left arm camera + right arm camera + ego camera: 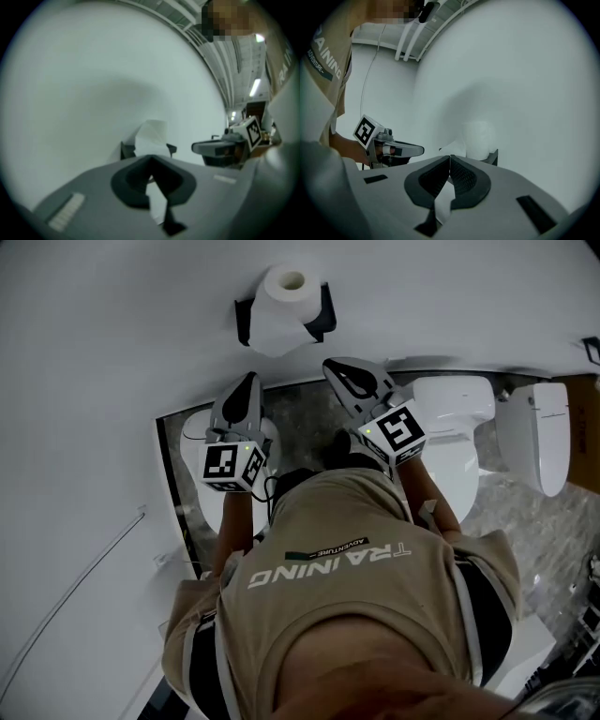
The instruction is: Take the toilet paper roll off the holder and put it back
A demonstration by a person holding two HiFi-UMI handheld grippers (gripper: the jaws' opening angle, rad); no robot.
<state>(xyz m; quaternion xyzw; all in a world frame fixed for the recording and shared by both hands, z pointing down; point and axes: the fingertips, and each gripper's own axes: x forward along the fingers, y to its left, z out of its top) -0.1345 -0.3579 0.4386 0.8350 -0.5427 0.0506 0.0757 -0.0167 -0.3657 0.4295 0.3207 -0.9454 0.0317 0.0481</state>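
A white toilet paper roll (285, 293) stands upright on a black holder (247, 322) fixed to the white wall, with a loose sheet hanging down in front. Both grippers hover short of it and touch nothing. My left gripper (251, 380) points at the holder's left side with its jaws closed and empty. My right gripper (331, 365) is just below the holder's right end, shut as well. In the left gripper view the roll (153, 135) and holder (127, 150) lie straight ahead of the left gripper (150, 159). The right gripper (450, 157) faces the roll (480, 138).
White toilets stand on the grey floor below the wall: one (453, 413) to the right, another (541, 432) further right, and one (196, 430) under the left gripper. A thin cable (80, 579) runs along the wall at the left. My own torso fills the lower frame.
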